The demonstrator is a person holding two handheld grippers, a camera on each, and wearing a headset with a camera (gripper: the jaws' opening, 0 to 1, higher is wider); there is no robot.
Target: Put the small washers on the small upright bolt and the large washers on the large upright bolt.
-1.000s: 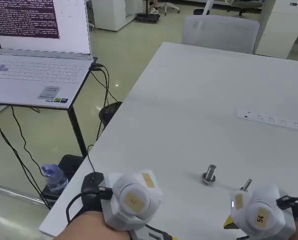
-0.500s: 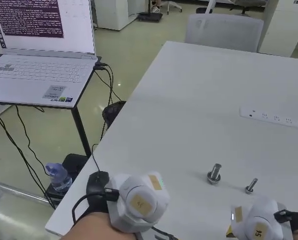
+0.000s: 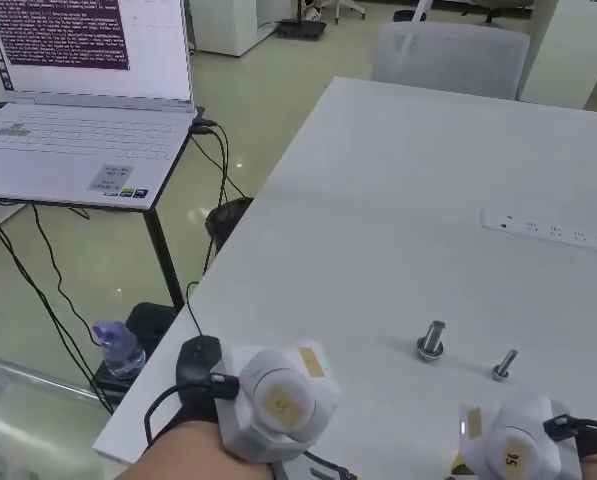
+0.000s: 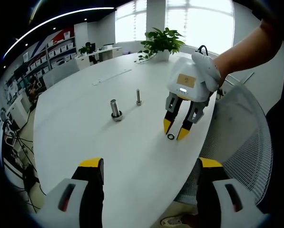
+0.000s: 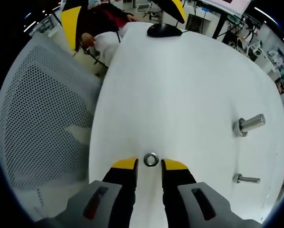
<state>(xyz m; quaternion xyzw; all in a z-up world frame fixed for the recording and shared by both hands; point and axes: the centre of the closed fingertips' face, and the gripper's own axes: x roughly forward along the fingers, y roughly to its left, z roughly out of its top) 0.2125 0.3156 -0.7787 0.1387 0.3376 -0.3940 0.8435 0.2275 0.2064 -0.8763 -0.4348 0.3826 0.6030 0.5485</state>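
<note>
The large bolt (image 3: 431,340) and the thinner small bolt (image 3: 504,364) stand upright on the white table (image 3: 398,200), to the right. My right gripper (image 5: 150,164) is low at the near table edge. Its yellow fingertips (image 5: 125,164) sit narrowly apart on either side of a small washer (image 5: 151,159) that lies flat on the table, and they do not touch it. The left gripper view shows that washer (image 4: 171,137) under the right gripper (image 4: 176,130). My left gripper (image 4: 150,164) is held wide open and holds nothing, back from the bolts (image 4: 116,110).
A white power strip (image 3: 548,230) lies at the table's far right. A laptop (image 3: 68,140) stands on a side stand to the left, with cables and a water bottle (image 3: 118,350) below. A grey mesh chair (image 5: 42,118) is beside the near edge.
The head camera has shifted. My right gripper has drawn back a little toward the near edge, so the small bolt now stands apart from it. The left gripper has barely moved.
</note>
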